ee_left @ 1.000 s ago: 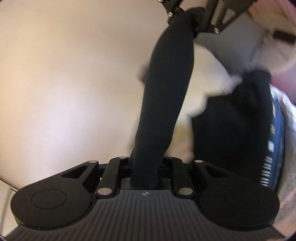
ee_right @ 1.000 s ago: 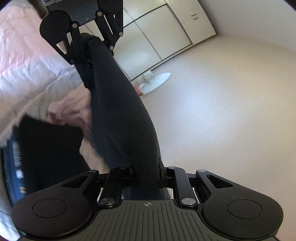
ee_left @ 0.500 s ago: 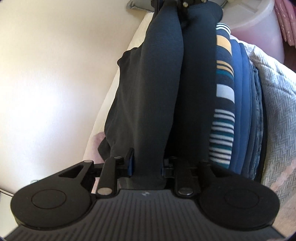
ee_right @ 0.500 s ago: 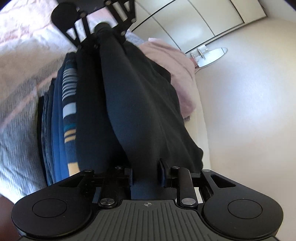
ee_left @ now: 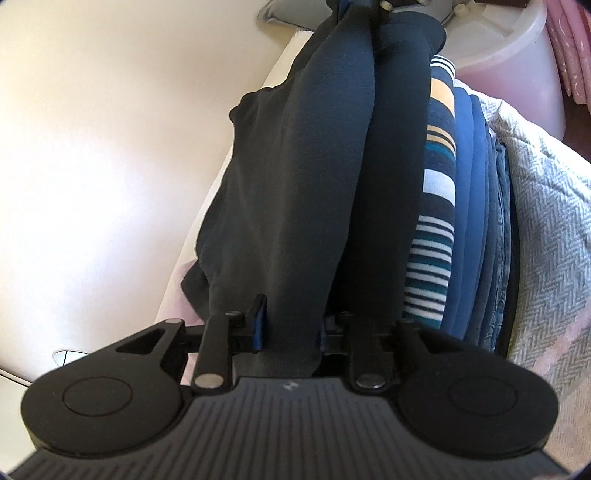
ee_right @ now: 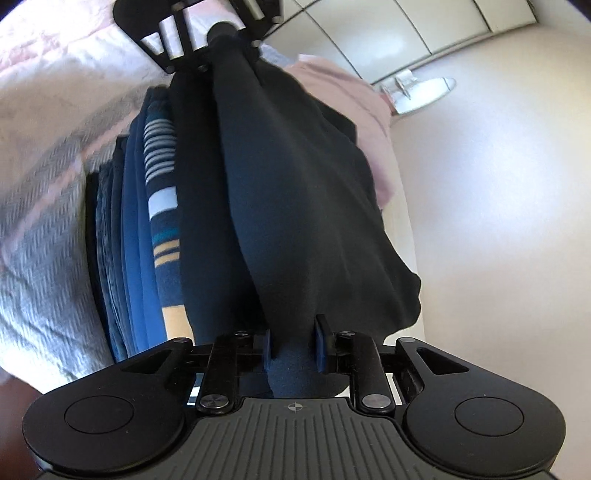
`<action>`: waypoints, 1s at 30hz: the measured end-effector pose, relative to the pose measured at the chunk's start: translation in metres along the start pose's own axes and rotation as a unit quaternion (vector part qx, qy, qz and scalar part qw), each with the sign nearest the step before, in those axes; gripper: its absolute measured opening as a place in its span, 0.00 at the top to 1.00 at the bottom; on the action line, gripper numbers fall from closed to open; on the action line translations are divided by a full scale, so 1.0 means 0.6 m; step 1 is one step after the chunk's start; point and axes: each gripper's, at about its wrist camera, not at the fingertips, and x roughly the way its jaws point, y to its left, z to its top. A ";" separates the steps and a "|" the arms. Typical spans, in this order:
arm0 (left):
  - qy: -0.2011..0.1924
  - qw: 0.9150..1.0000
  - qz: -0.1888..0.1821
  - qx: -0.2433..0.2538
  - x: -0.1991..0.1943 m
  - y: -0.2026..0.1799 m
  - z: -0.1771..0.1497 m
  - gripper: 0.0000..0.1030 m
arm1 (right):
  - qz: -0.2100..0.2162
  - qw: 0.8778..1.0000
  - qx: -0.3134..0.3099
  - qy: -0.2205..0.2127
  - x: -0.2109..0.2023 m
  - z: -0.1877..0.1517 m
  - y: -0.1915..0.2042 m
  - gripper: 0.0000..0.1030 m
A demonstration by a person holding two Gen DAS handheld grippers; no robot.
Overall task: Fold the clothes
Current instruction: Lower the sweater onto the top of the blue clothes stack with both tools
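dark garment point(ee_left: 306, 177) strung between both tongs, long axis tong-to-tong, lying over folded stack point(ee_left: 439, 206) on bed | left tongs point(ee_left: 291, 328) narrow, cloth between the pads | right tongs point(ee_right: 293, 345) closing on other end | pad contact probably loose, hard to judge | garment underside and stack base hidden

My right gripper point(ee_right: 293, 349) is closing, its blue fingers point(ee_right: 320, 343) flanking a bunched black garment point(ee_right: 280, 206). My left gripper point(ee_right: 218, 33) meets its far end. Beneath lies a folded stack point(ee_right: 147, 221), striped and blue, on the grey bedspread point(ee_right: 40, 251).
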 end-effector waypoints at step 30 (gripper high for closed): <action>-0.032 0.999 -0.019 -0.026 -0.086 0.025 -0.026 0.64 | -0.012 0.991 0.137 -0.005 -0.068 0.062 -0.011 0.41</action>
